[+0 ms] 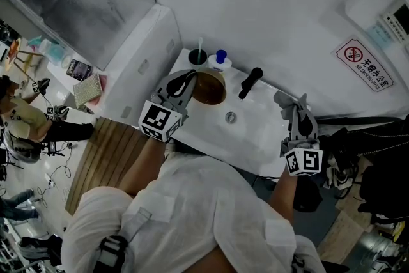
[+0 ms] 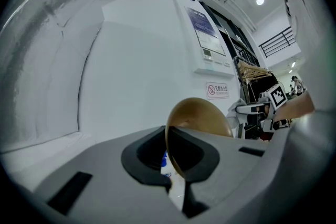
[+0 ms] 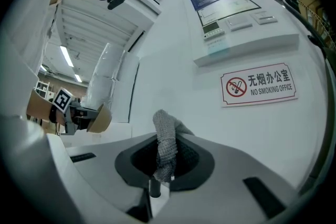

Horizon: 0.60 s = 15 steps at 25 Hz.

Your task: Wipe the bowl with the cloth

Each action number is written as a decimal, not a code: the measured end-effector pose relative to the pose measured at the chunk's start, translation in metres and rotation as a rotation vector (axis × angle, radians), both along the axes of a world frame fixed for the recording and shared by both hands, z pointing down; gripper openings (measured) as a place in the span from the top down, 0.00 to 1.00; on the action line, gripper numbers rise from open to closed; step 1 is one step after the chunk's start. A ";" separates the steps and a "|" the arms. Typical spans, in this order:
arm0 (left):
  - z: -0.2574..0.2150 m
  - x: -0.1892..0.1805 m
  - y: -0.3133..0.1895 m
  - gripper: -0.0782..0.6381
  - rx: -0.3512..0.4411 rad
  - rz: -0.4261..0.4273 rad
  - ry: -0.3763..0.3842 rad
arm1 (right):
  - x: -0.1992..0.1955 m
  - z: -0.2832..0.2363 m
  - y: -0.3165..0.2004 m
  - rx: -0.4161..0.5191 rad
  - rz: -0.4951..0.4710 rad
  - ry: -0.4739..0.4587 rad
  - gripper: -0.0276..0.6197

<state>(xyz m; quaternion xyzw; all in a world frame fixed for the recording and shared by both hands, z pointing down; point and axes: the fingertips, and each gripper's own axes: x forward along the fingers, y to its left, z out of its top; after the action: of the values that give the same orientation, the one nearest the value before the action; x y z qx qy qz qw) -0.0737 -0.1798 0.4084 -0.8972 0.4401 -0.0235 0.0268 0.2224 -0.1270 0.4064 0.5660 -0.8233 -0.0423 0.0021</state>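
Dim, flat light, ceiling strip lights [image 3: 67,55] glaring, gripper views fisheye-warped — corners black, foreground perhaps soft

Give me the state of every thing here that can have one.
bowl, clamped by its rim, tilted, apart from the cloth.
cloth, bunched, pinched at its lower end, sticking up.
left gripper, shut on the bowl.
right gripper, shut on the cloth.
bottle, blue cap on.

Left hand-held gripper [image 1: 184,84], frame centre-left, clamps the bowl [image 1: 211,89] rim; right hand-held gripper [image 1: 298,110], centre-right, pinches the cloth [image 1: 282,98].
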 end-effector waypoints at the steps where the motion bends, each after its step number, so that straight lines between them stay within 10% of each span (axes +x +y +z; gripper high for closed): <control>1: 0.000 0.000 0.000 0.87 0.000 0.000 0.001 | 0.000 0.000 0.000 0.001 -0.001 0.002 0.89; 15: 0.000 0.002 0.001 0.87 0.004 0.001 0.003 | -0.004 0.001 -0.001 -0.003 -0.013 0.025 0.89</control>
<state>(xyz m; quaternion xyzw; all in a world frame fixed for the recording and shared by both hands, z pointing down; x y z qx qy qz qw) -0.0721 -0.1792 0.4080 -0.8974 0.4397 -0.0214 0.0281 0.2181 -0.1282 0.4074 0.5600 -0.8270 -0.0481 0.0129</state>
